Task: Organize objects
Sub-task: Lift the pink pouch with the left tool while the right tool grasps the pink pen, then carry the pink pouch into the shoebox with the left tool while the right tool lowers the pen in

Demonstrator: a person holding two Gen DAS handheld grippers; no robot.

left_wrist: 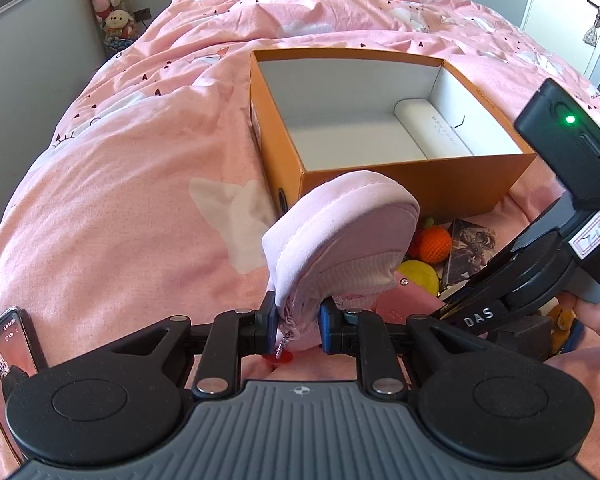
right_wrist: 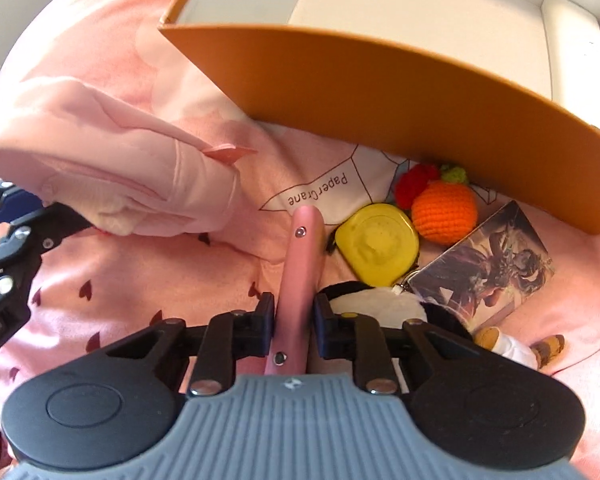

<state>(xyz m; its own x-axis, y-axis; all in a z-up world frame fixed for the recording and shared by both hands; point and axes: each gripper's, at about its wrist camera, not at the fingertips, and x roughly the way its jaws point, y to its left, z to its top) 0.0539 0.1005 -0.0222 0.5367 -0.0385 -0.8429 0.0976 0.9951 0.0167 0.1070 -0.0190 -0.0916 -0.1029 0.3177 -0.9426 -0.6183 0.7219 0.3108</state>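
Note:
My left gripper (left_wrist: 298, 326) is shut on a soft pink fabric pouch (left_wrist: 340, 240) and holds it up in front of the near corner of the open orange box (left_wrist: 412, 178). The pouch also shows at the left of the right wrist view (right_wrist: 112, 168). My right gripper (right_wrist: 294, 316) is shut on a flat pink wallet-like case (right_wrist: 300, 276), held edge-on just before the box's orange wall (right_wrist: 380, 92). A white roll (left_wrist: 432, 128) lies inside the box.
Below the box wall lie a yellow round case (right_wrist: 376, 244), a crocheted orange (right_wrist: 444, 210), a dark picture card (right_wrist: 488, 268) and a plush toy (right_wrist: 384, 308). A phone (left_wrist: 8, 344) lies at the left on the pink duvet (left_wrist: 140, 160). A door (left_wrist: 580, 20) stands at far right.

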